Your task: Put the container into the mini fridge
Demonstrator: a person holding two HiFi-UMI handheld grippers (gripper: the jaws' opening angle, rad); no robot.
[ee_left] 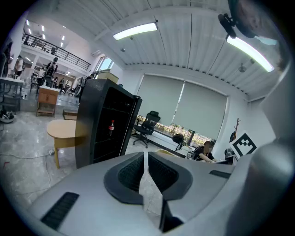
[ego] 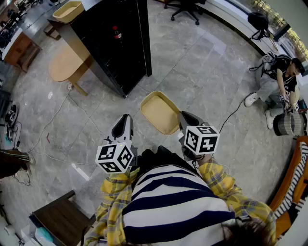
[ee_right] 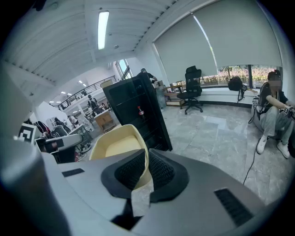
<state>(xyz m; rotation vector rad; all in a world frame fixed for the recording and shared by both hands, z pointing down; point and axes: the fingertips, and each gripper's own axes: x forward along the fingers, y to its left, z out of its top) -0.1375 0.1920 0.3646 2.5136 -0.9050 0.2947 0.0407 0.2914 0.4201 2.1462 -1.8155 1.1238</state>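
Container (ego: 159, 113) (ee_right: 117, 145) was held above the floor (ego: 207, 72) in front of the person, well apart from the fridge (ego: 120, 43) (ee_right: 138, 110). The right gripper (ego: 183, 115) (ee_right: 146, 170) had its jaws clamped on the container's near rim. The left gripper (ego: 126, 119) (ee_left: 145, 173) was held beside it, jaws brought together with nothing between them. Black-and-white square markers were seen on both cubes (ego: 114, 157), no letters. A red-capped bottle (ego: 117, 33) (ee_left: 111, 127) was seen inside the fridge, its label too small to be read. A second container (ego: 67, 10) was set on top of the fridge. A round tabletop (ego: 65, 65) was seen just beside the fridge. A seated person (ego: 279, 77) was noted at far right on the floor.
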